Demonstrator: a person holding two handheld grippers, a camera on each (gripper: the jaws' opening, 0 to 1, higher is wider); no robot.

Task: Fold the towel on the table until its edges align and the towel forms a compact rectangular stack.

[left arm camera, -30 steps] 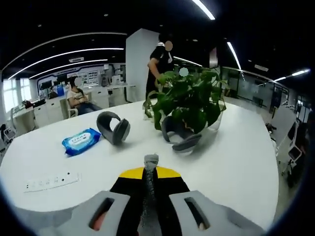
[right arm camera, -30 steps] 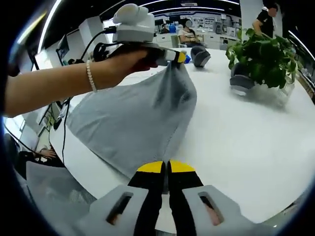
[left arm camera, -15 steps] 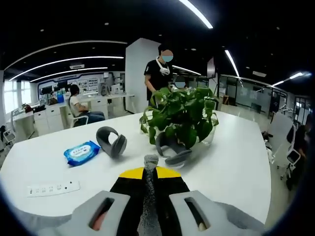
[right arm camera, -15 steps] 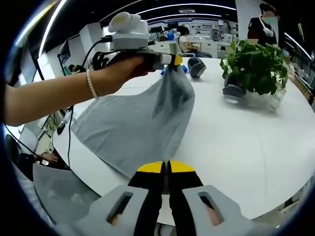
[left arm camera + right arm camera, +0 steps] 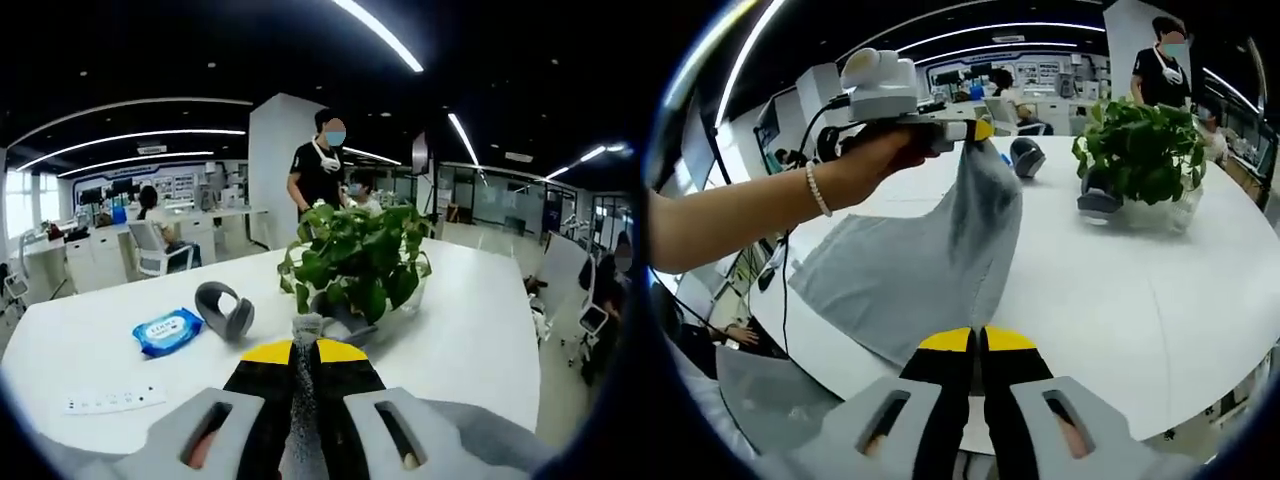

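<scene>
At centre of the right gripper view, grey towel [image 5: 910,270] lifted off the table [image 5: 1160,310], far end trailing at lower left. Left gripper [image 5: 978,130], upper centre, pinching one corner; right gripper [image 5: 975,345], bottom, clamped on another. Plant [image 5: 1140,150] at upper right. For a clean fold: keep both corners level and taut, carry them over together, and lay edge onto edge.

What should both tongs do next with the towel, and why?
Probably carry both lifted corners across and lay them on the far edge: the left tongs and right tongs each pinch the grey towel, which hangs half raised over the white table.
</scene>
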